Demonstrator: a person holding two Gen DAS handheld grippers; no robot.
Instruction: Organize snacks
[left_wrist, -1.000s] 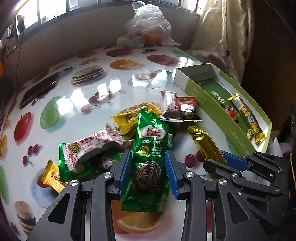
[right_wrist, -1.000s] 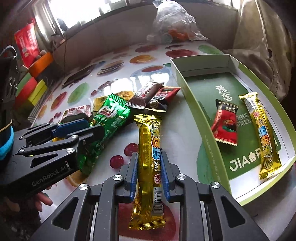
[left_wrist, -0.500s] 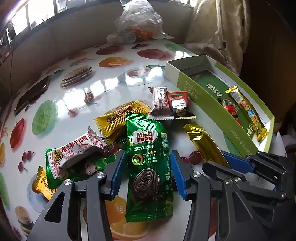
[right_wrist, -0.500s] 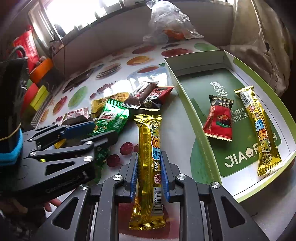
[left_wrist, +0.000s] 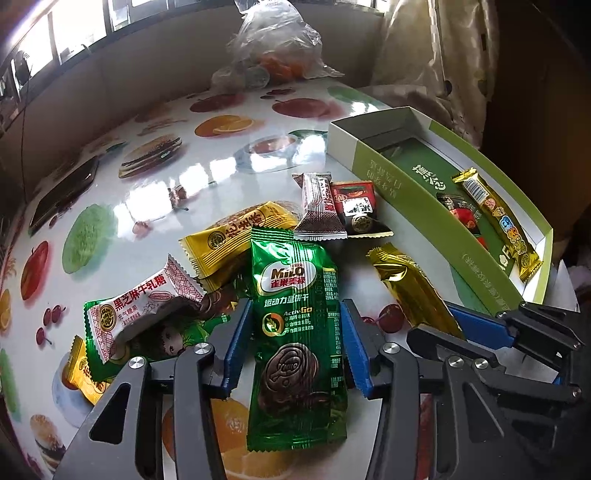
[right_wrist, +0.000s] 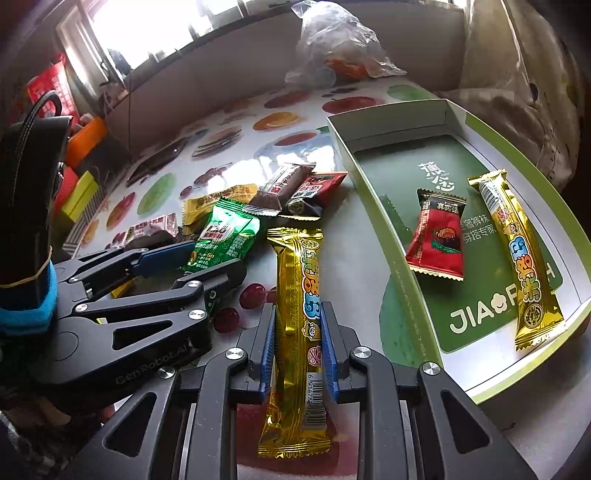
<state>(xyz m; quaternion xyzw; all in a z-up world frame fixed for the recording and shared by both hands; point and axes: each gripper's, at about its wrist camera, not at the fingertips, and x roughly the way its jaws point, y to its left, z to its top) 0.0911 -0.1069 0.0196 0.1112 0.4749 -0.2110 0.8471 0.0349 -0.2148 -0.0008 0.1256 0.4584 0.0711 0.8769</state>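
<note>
A green Milo packet (left_wrist: 291, 280) lies on the fruit-print table between the blue pads of my left gripper (left_wrist: 295, 314). The jaws are closing, and narrow gaps still show on both sides of the packet. In the right wrist view the left gripper (right_wrist: 207, 258) reaches in from the left over the same packet (right_wrist: 229, 236). My right gripper (right_wrist: 298, 314) is shut on a long gold snack bar (right_wrist: 295, 266) that lies flat on the table, beside the green box (right_wrist: 406, 266). In the box lie a red packet (right_wrist: 439, 236) and a second gold bar (right_wrist: 517, 251).
Loose snacks crowd the table's middle: a yellow packet (left_wrist: 236, 236), a white-and-red candy (left_wrist: 144, 302), a brown packet (left_wrist: 317, 206) and a dark red one (left_wrist: 354, 206). A clear plastic bag (left_wrist: 273, 51) sits at the far edge. Coloured boxes (right_wrist: 81, 177) stand at the left.
My left jaws spread apart and let go of the Milo packet, which now lies flat between them. The right gripper kept its grip on the gold bar and stayed put.
</note>
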